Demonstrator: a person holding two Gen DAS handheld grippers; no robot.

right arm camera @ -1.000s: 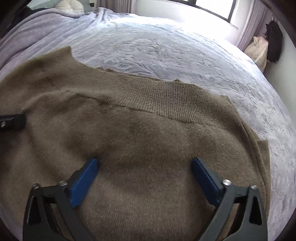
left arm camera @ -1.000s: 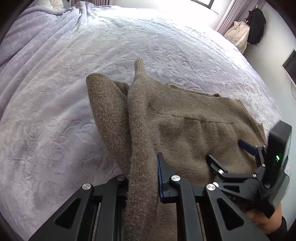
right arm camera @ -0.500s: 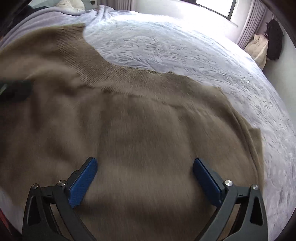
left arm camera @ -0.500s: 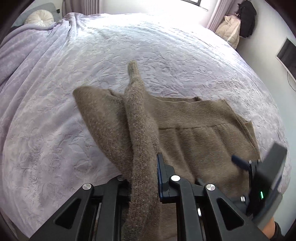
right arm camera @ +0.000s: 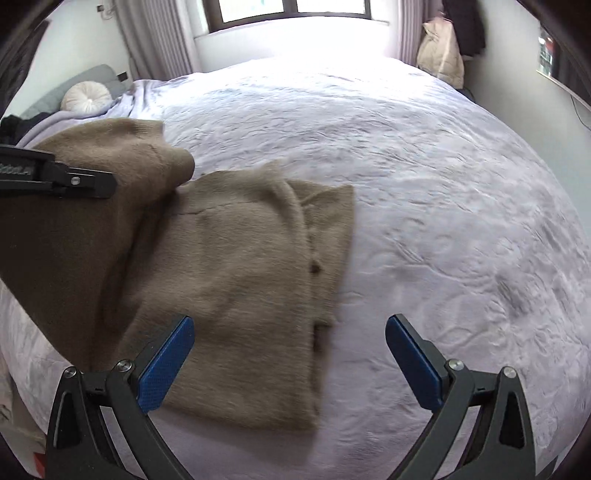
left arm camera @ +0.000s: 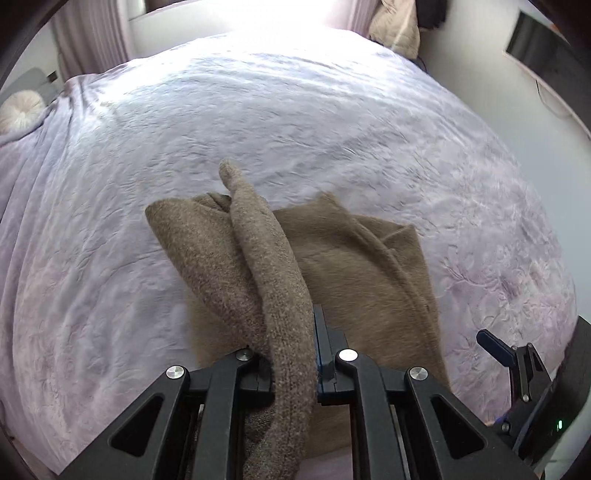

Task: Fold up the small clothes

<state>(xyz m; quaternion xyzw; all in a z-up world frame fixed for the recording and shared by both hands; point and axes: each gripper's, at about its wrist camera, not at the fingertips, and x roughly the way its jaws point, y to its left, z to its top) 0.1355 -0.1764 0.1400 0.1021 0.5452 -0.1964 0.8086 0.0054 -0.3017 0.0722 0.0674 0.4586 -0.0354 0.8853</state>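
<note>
A brown knit sweater [right arm camera: 243,280] lies on the lilac bedspread [right arm camera: 443,184], its body flat. My left gripper [left arm camera: 291,354] is shut on a fold of the sweater [left arm camera: 266,266] and holds that part lifted off the bed. In the right wrist view this lifted part [right arm camera: 74,229] hangs at the left under the left gripper [right arm camera: 55,177]. My right gripper [right arm camera: 288,354] is open and empty, hovering over the sweater's near right edge. Its tip also shows in the left wrist view [left arm camera: 495,347] at the far right.
A round white cushion [right arm camera: 86,96] lies at the head of the bed, far left. A beige bag [right arm camera: 439,55] and a dark coat [right arm camera: 461,26] stand by the wall at the far right. A window [right arm camera: 291,7] is behind the bed.
Both grippers have risen and pulled back. The left one has lifted its fold of sweater higher. The right one, which was over the sweater's middle, is now over its right edge, still open.
</note>
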